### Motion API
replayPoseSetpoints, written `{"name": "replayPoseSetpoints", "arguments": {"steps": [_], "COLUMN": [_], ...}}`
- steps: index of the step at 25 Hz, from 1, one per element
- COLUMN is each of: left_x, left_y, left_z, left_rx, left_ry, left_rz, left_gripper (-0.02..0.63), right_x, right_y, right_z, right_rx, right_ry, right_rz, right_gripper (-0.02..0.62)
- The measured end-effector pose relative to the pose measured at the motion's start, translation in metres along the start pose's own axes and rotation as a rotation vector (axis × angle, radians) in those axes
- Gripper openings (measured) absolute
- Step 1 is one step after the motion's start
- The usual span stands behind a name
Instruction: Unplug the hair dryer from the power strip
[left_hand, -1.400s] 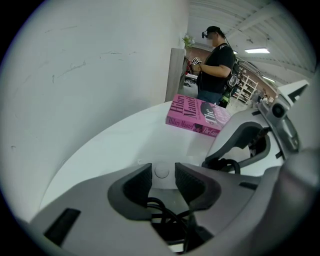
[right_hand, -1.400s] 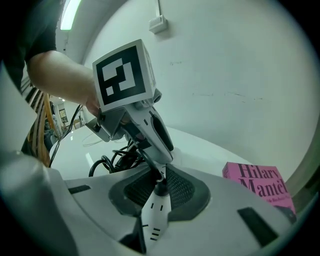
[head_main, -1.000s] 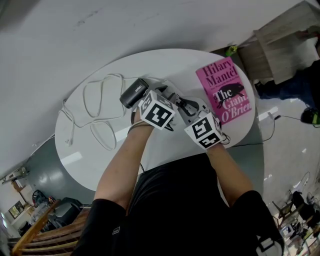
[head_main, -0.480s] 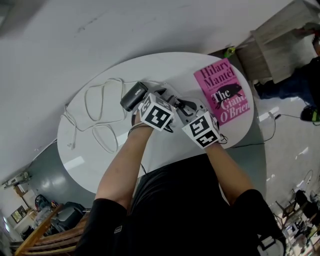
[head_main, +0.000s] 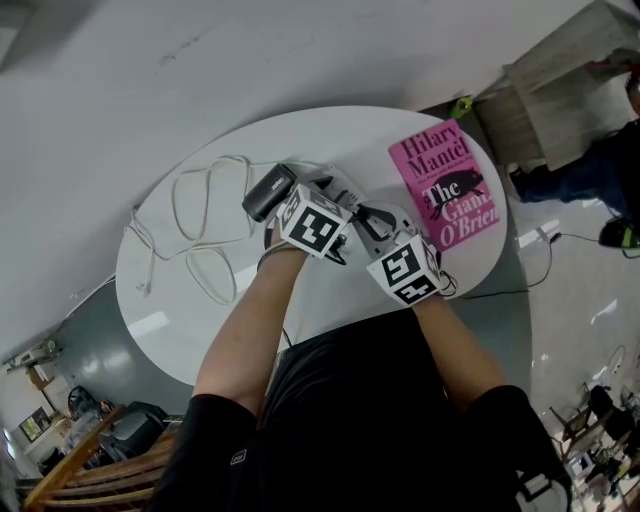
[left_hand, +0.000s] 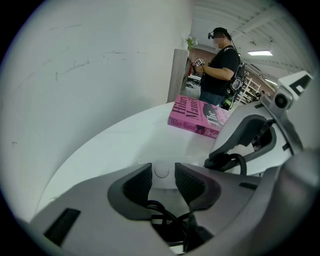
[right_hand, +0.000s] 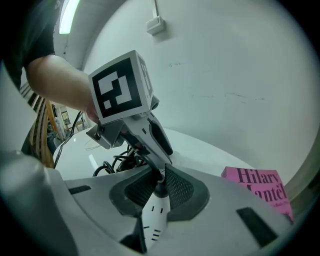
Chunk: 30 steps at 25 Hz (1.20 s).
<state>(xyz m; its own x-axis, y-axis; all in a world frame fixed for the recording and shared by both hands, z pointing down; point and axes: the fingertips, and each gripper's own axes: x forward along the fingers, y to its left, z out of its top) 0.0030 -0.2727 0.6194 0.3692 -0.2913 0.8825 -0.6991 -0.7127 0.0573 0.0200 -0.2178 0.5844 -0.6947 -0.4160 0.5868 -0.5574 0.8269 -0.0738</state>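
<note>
A round white table is sitting by a white wall, with a pink book lying on the right. The dark hair dryer is lying far back, left of both grippers. The right gripper is pinching the dark plug right at the white power strip. The left gripper is gaping wide over the strip's end, probably steadying it. The plug is looking not out yet, so the pulling is left.

a round white table stands beside a plain white wall. glossy grey floor spreads to the right, with a pale wooden cabinet far right, wooden furniture near left and a ceiling strip light.
</note>
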Motion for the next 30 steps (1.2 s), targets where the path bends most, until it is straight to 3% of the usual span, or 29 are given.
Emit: {"name": "replayPoseSetpoints", "arguments": {"steps": [3, 5, 14, 17, 23, 30], "left_x": [0.000, -0.001, -0.004, -0.021, -0.075, -0.155], "left_y": [0.003, 0.006, -0.003, -0.013, -0.022, -0.034], "left_z": [-0.001, -0.001, -0.003, 0.001, 0.014, -0.009], "left_rx": [-0.002, -0.020, 0.025, 0.019, 0.041, -0.013], "left_ry": [0.005, 0.009, -0.034, -0.102, -0.264, -0.437], "left_rz": [0.011, 0.014, 0.017, -0.002, 0.041, 0.068], "left_gripper": [0.143, 0.101, 0.127, 0.126, 0.126, 0.110], "right_x": [0.008, 0.011, -0.010, -0.019, -0.028, -0.033], "right_y": [0.002, 0.001, 0.011, 0.018, 0.043, 0.079], "right_z": [0.014, 0.019, -0.008, -0.014, -0.008, -0.010], "right_rx": [0.006, 0.019, 0.099, 0.103, 0.084, 0.077], "right_ry": [-0.016, -0.022, 0.026, 0.041, 0.052, 0.071], "right_rz": [0.030, 0.041, 0.080, 0.091, 0.102, 0.139], "right_gripper": [0.071, 0.071, 0.072, 0.072, 0.072, 0.072]}}
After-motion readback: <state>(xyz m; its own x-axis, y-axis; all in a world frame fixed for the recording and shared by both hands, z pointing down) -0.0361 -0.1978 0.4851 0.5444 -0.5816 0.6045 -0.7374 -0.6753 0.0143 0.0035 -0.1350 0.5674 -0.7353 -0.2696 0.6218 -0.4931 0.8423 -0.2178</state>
